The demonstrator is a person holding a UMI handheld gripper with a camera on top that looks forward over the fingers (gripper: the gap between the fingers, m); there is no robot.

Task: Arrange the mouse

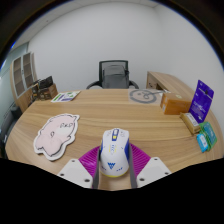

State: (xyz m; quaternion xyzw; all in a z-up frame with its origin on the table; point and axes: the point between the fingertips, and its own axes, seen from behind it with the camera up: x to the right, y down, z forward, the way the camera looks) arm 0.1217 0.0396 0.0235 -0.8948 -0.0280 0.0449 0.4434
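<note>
The gripper (113,172) has its two fingers spread about the width of a white mouse (115,150), whose rear sits between the purple pads (137,160); they seem to press its sides, though contact is hard to confirm. The mouse rests on a wooden table (100,108). To its left lies a pink animal-shaped mat (55,134). On the far right stand a cardboard box (174,101) and a purple box (203,98). An office chair (117,74) stands beyond the table.
</note>
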